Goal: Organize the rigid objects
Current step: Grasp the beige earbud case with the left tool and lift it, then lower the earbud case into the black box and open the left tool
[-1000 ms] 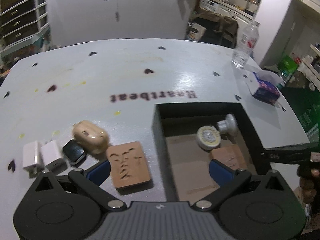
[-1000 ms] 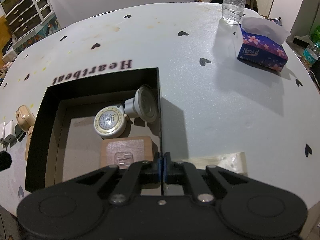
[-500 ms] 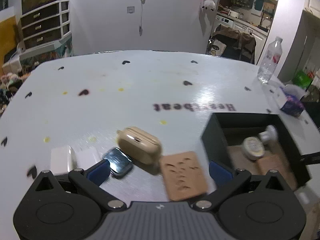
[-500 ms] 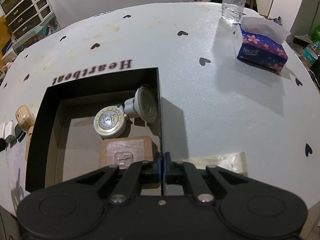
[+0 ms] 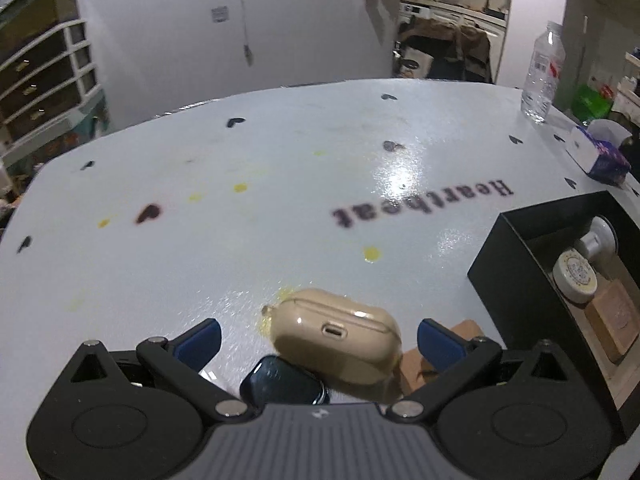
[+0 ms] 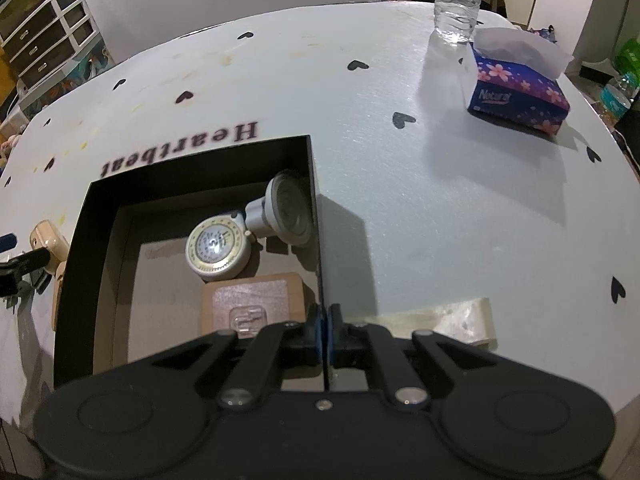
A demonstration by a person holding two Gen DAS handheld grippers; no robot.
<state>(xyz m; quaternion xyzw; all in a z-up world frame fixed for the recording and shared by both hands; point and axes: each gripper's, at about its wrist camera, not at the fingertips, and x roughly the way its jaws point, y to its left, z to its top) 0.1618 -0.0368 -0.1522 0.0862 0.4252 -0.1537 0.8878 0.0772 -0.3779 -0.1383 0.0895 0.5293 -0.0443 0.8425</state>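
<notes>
Left wrist view: left gripper (image 5: 318, 336) spread wide, pads clear of the beige earbud case (image 5: 336, 338) lying between them on the white table (image 5: 280, 184); dark smartwatch (image 5: 284, 384) touching the case's near side, wooden block (image 5: 436, 354) just right of it, black box (image 5: 516, 280) further right. Right wrist view: right gripper (image 6: 324, 330) pinched tight on the black box's right wall (image 6: 314, 208); inside the box, round tape measure (image 6: 218, 248), grey suction knob (image 6: 286, 212), tan card (image 6: 256, 300). Beyond the box, tissue pack (image 6: 520, 92) and water bottle (image 6: 458, 0).

"Heartbeat" on table (image 6: 400, 208); "Natural" on tissue box (image 6: 520, 94)
</notes>
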